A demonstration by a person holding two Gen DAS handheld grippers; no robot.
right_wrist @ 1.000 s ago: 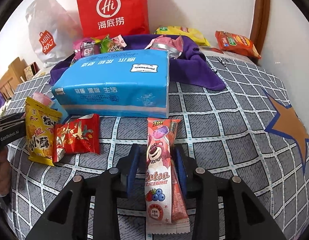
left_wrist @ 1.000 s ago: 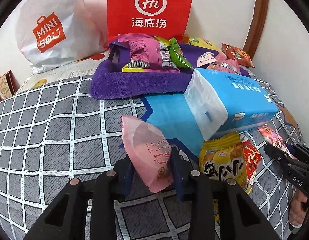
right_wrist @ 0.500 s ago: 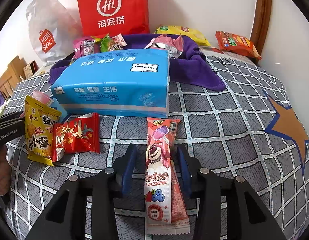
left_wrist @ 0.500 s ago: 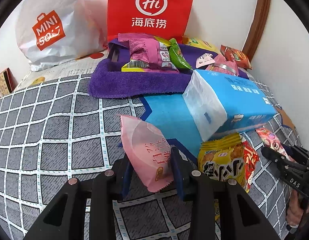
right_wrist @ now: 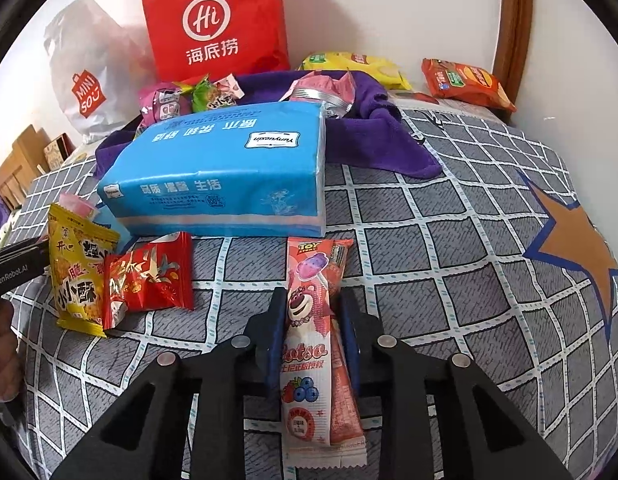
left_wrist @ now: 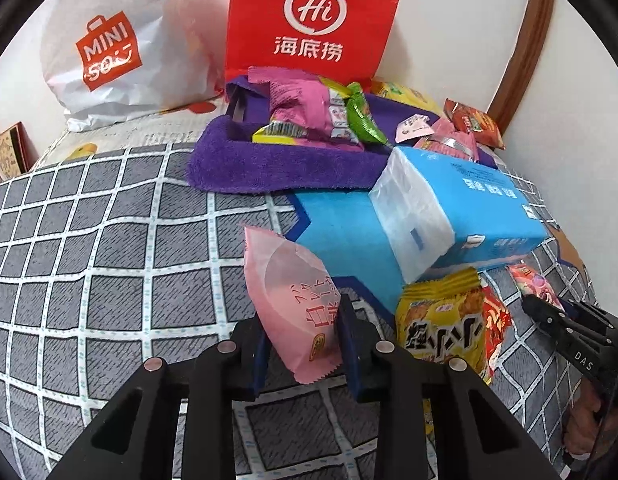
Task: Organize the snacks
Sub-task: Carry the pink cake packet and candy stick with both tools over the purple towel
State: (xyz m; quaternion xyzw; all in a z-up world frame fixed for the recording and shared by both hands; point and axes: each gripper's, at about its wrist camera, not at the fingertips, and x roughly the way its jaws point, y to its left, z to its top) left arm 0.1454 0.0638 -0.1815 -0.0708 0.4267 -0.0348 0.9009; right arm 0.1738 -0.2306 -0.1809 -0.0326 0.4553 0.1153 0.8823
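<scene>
My left gripper (left_wrist: 302,320) is shut on a pale pink snack packet (left_wrist: 297,288) and holds it tilted just above the checked bedcover. My right gripper (right_wrist: 313,312) has its fingers on both sides of a long pink Lotso candy packet (right_wrist: 315,320) that lies flat on the cover; the jaws have narrowed onto it. A purple towel-lined basket (left_wrist: 277,160) at the back holds several snacks, and it also shows in the right wrist view (right_wrist: 381,136).
A big blue tissue pack (right_wrist: 225,176) lies mid-bed, also in the left wrist view (left_wrist: 461,208). A yellow chip bag (right_wrist: 77,272) and red packet (right_wrist: 149,276) lie left of my right gripper. A red paper bag (left_wrist: 313,20), white Miniso bag (left_wrist: 109,40), and more snacks (right_wrist: 465,80) stand by the wall.
The left gripper has lifted the pink packet slightly and drawn back a little. The right gripper's fingers opened briefly, then closed in on the Lotso packet.
</scene>
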